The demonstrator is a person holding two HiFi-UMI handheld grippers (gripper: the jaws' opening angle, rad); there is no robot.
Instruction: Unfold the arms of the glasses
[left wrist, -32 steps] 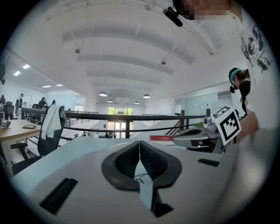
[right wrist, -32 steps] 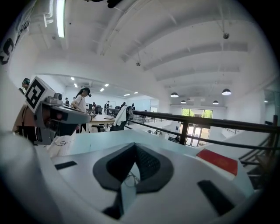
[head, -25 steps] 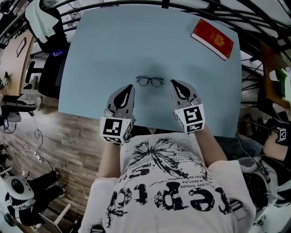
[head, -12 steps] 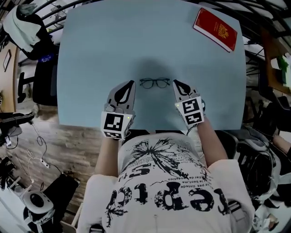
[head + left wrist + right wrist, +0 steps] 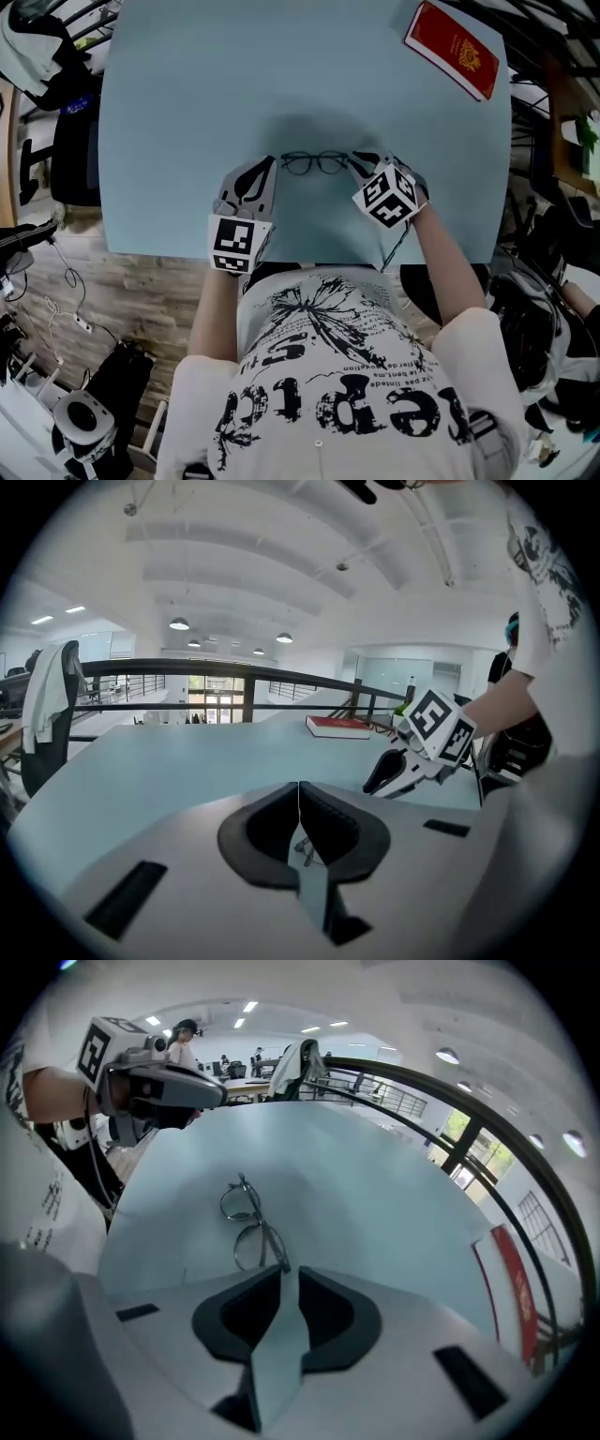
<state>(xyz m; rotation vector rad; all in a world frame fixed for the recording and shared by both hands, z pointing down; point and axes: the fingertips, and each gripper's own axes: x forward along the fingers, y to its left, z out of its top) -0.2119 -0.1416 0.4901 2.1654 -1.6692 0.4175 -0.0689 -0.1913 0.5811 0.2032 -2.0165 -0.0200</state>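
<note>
Table (image 5: 187,94): pale blue, and it bears everything. The glasses (image 5: 312,163) lie flat on it near the edge on your side, about the middle of its width.
Red book (image 5: 457,49): it sits at the far right corner, well apart from the work, and has no part in the task.
Left gripper (image 5: 271,161): the tips are just beside the left end of the glasses. In the left gripper view the two pads meet tip to tip and hold nothing that can be made out. A scrap of the frame shows through the opening behind the tips, lying on the table beneath.
Right gripper (image 5: 359,159): it is turned inward, with its tips at the right end of the glasses. In the right gripper view the jaws stand a narrow slit apart. The frame's end reaches the mouth of that slit but, by the look of it, is not pinched.
Arms (image 5: 269,1241): these are thin dark wire, and they appear folded in along the back of the lenses.
Step in hand: you are closing in for a first hold, one gripper at each end, and the unfolding has not yet begun.
Next move: you probably need one gripper to steady the frame front. The other must catch the thin tip of one arm and swing it out about its hinge. Keep the grip light, since wire this fine may slip or drag the frame across the table.
</note>
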